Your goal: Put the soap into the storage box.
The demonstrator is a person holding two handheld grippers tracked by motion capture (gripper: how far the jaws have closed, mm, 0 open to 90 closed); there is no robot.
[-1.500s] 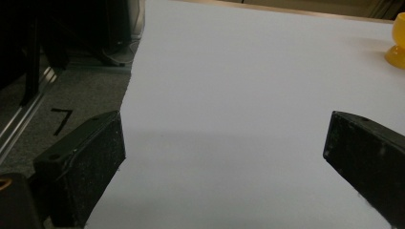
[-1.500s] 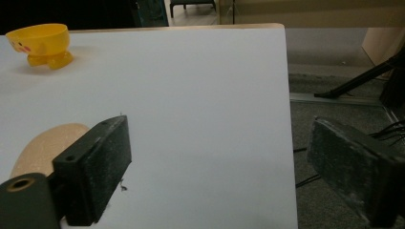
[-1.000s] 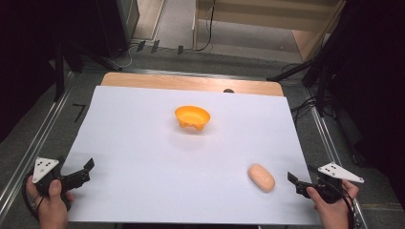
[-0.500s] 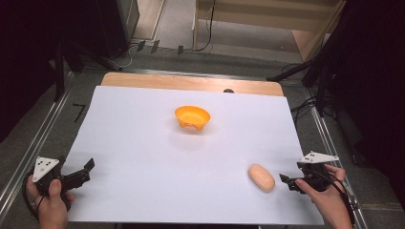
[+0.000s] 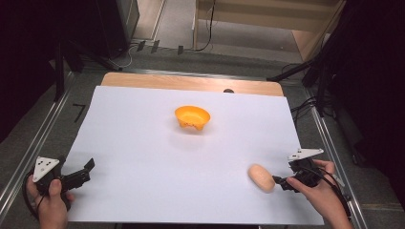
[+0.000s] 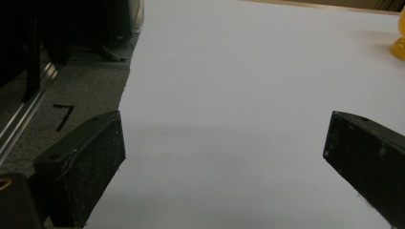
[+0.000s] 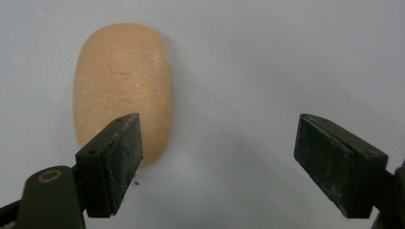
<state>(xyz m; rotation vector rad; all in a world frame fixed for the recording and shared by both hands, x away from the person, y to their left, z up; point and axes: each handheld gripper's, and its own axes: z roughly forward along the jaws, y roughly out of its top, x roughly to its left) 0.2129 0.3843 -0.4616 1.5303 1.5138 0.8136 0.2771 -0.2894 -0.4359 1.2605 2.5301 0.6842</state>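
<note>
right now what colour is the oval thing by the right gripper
Pale peachy tan, plain with faint stamped marks; the oval bar shows best in the right gripper view.

Right gripper (image 5: 279,181) moved in from table edge toward bread roll (image 5: 261,178); jaws narrowed, then reopened slightly, nothing between them.

bar of soap (image 7: 122,90): matt, perhaps waxy | bowl (image 5: 192,117): glossy plastic | sheet (image 5: 143,157): matt white paper
</note>
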